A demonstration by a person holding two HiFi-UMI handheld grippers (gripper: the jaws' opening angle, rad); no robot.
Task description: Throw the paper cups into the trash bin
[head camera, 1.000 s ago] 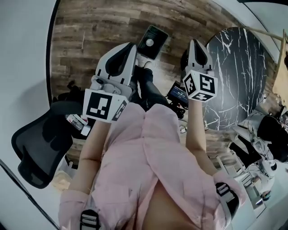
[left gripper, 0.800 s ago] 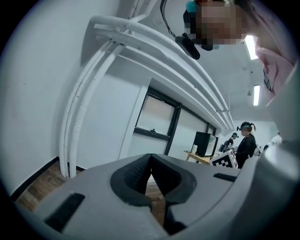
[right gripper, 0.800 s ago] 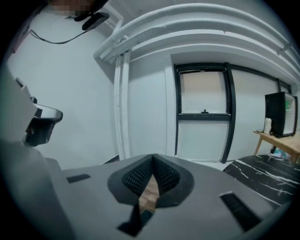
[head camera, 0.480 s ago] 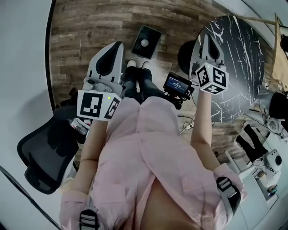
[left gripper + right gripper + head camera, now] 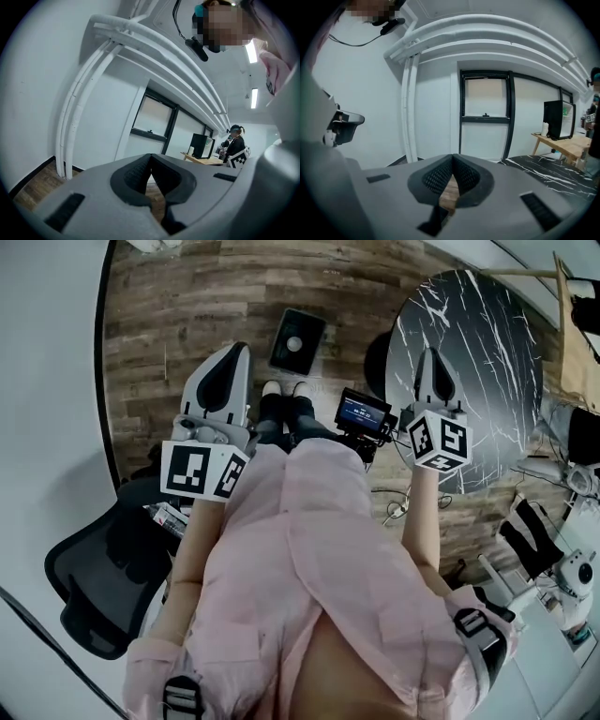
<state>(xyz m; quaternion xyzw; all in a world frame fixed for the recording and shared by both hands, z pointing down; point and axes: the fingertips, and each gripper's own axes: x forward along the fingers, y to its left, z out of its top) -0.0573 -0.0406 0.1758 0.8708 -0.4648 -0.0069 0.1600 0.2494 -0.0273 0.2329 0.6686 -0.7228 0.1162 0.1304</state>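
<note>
No paper cup and no trash bin shows in any view. In the head view my left gripper point(image 5: 233, 352) is held out over the wooden floor point(image 5: 187, 296), shut and empty. My right gripper point(image 5: 433, 354) hangs at the near edge of the round black marble table point(image 5: 478, 343), also shut with nothing in it. In the left gripper view the jaws point(image 5: 151, 159) meet at their tips in front of a white wall with pipes point(image 5: 75, 117). In the right gripper view the jaws point(image 5: 453, 159) are closed the same way, facing a dark-framed window point(image 5: 485, 117).
A black office chair point(image 5: 98, 582) stands at my lower left. A flat black device point(image 5: 298, 340) lies on the floor ahead, and a small screen unit point(image 5: 361, 412) hangs at my waist. A wooden table point(image 5: 562, 143) with a black box stands far right; another person point(image 5: 234, 143) stands beyond.
The head view has swung, so the marble table and the black floor device have slid left and up. Both grippers have dropped slightly in the view and stay shut.
</note>
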